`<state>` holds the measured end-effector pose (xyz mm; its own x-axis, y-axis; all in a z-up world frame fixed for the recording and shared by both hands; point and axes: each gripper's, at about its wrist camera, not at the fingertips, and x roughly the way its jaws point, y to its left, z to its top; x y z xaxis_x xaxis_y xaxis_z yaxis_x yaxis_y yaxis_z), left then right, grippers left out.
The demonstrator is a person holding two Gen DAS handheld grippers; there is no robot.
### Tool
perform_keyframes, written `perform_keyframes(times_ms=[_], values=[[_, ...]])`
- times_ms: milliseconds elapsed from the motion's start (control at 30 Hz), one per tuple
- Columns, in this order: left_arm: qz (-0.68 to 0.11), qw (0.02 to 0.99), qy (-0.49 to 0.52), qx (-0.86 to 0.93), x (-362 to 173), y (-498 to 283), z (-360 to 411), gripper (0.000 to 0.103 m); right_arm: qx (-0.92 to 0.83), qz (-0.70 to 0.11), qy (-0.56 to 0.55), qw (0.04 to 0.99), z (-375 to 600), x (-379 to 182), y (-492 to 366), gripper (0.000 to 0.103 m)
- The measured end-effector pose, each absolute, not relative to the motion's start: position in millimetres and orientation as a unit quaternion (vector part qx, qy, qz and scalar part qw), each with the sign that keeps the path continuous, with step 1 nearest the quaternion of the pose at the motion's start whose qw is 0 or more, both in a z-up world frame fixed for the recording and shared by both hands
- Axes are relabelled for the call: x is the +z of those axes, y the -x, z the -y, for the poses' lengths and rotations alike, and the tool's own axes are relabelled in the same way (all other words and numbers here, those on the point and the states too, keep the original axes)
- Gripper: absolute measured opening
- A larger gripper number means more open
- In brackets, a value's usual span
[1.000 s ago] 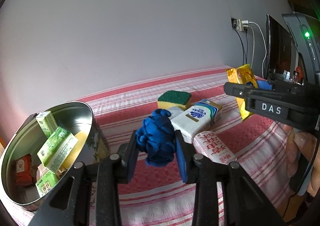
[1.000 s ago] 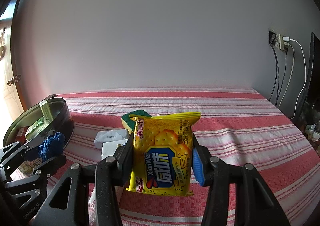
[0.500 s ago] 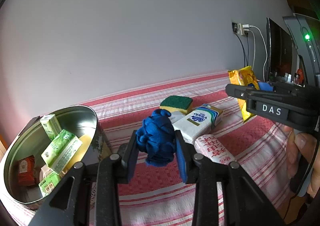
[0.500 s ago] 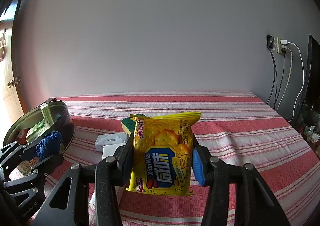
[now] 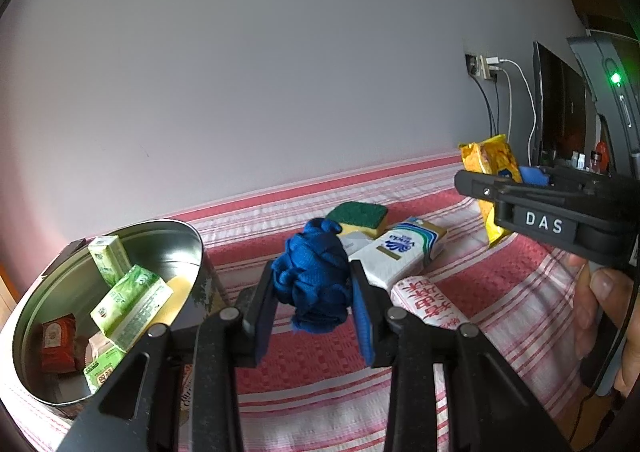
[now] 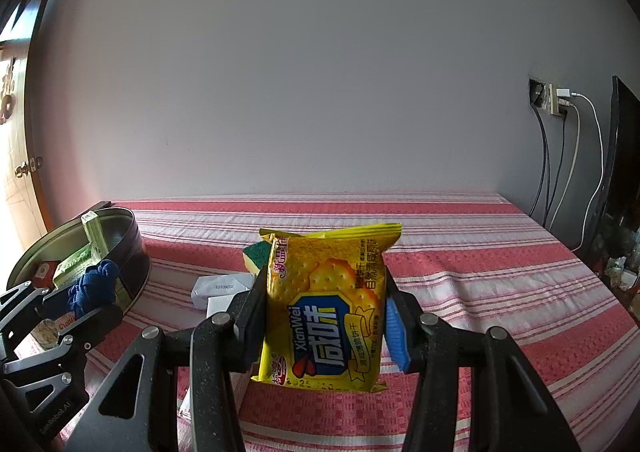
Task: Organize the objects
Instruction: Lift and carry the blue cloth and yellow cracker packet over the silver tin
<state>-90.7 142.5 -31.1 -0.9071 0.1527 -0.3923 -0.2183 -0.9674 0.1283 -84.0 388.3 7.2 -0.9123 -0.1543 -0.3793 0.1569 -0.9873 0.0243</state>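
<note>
the left gripper [image 5: 314,302] has its jaws clenched on a knotted bundle of deep blue cloth [image 5: 316,282], which hangs clear above the red-and-white striped cloth [image 5: 320,392] covering the worktop. the right gripper [image 6: 326,318] has its jaws clamped on the two side edges of a yellow plastic cracker packet with a blue label [image 6: 326,304], held upright and off the striped cloth; in the left wrist view the same packet [image 5: 486,172] shows at the right, beside a hand [image 5: 604,316] wrapped around that gripper's handle.

a round silver metal tin [image 5: 182,248] stands open at the left edge of the worktop, just beside the left gripper. inside it lie several pale green cartons [image 5: 132,298] and a small red packet [image 5: 58,342]. behind the blue bundle, a yellow sponge with a green scouring top [image 5: 358,214] rests on the striped cloth, touching a white tissue pack with a blue-and-green logo [image 5: 394,254]. a white wrapped pack with red characters [image 5: 428,302] lies just beside the tissue pack, nearer the camera.

on the grey wall at the right, a socket with a white charger and cables [image 6: 558,102] sits next to a dark flat screen [image 6: 620,156].
</note>
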Motion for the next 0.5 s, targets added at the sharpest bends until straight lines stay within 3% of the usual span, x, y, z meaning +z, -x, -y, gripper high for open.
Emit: perform_keyframes(times_ms=[500], values=[[-0.074, 0.09, 0.165, 0.979, -28.2, 82.7, -135.8, 0.033, -0.983, -0.006, -0.17, 0.076, -386.6, 10.2, 75.4, 0.052]])
